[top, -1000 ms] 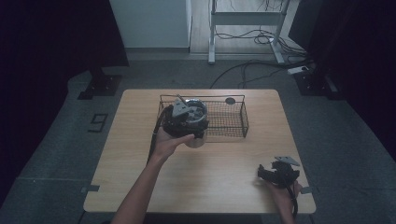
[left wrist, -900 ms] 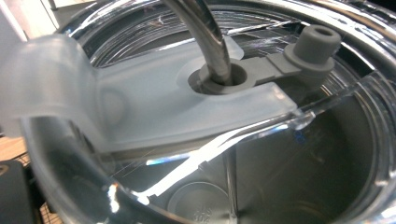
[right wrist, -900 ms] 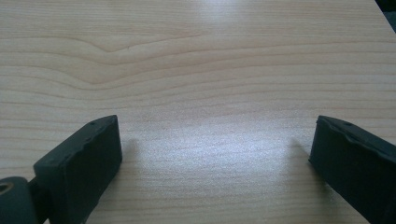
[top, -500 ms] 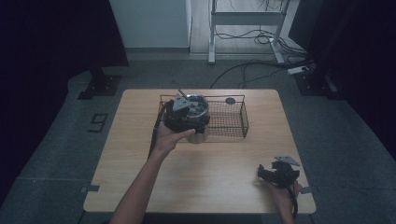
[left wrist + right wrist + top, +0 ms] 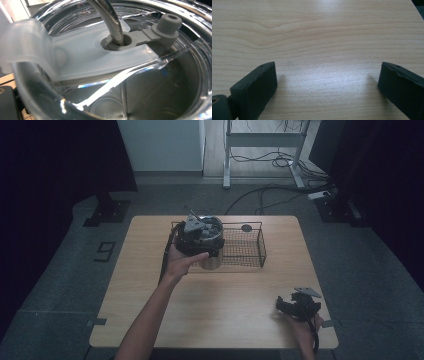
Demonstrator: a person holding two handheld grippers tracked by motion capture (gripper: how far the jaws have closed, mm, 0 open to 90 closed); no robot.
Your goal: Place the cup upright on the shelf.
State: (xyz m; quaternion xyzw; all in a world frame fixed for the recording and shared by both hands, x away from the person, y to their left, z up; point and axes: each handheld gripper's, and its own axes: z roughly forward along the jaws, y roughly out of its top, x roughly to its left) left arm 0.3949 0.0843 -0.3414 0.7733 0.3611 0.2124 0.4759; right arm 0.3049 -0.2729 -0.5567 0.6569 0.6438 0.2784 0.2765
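Left gripper (image 5: 200, 237) over metal tumbler (image 5: 212, 257), jaws' state unclear; right gripper (image 5: 325, 82) jaws spread above table (image 5: 317, 30).

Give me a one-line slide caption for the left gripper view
Close-up over a steel cup with a clear lid and metal straw.

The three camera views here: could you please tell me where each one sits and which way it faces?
High view: above the person's side, looking forward and down on the table; both forearms, left hand-held gripper at the metal cup, right hand-held gripper.
Left gripper view: rides the left one, looking down onto the cup's clear lid and straw.
Right gripper view: faces bare wood between open jaws.
Shared: cup and tabletop.
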